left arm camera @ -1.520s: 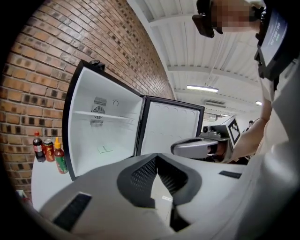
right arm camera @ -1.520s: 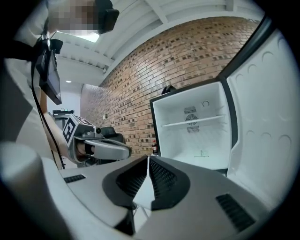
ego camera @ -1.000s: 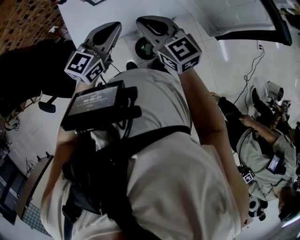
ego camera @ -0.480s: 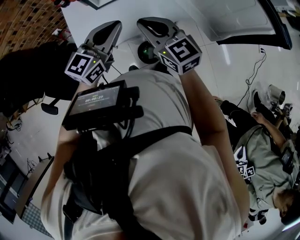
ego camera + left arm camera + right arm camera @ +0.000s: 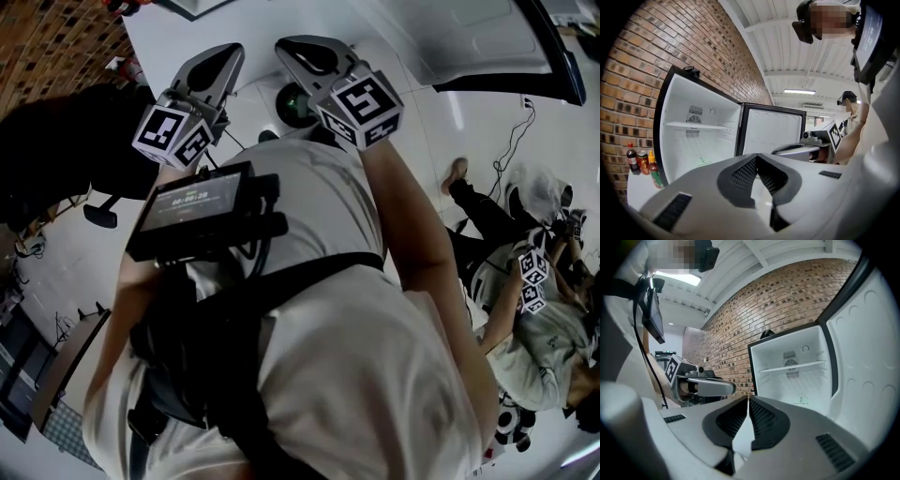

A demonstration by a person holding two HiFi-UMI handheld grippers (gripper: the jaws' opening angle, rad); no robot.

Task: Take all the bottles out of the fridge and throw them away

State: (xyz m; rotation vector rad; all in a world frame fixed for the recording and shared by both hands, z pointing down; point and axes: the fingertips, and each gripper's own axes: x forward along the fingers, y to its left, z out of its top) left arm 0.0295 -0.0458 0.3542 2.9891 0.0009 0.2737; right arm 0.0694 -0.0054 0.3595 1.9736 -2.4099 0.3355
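Note:
The fridge (image 5: 701,136) stands open, and its white inside, with one shelf (image 5: 696,125), holds no bottles that I can see. The right gripper view shows the same bare fridge (image 5: 792,373). Three bottles (image 5: 643,163) stand on a white surface left of the fridge, against the brick wall. My left gripper (image 5: 756,156) is shut with nothing between its jaws. My right gripper (image 5: 748,399) is shut and empty too. In the head view the left gripper (image 5: 225,54) and right gripper (image 5: 292,47) are held side by side in front of the chest.
The fridge door (image 5: 771,131) swings out to the right. A round white container with a dark green inside (image 5: 293,101) sits on the floor below the grippers. Another person (image 5: 525,309) with marker cubes crouches at the right. A black chair (image 5: 66,159) is at the left.
Both grippers have stayed nearly still in front of the chest. The person at the right has shifted and leaned over.

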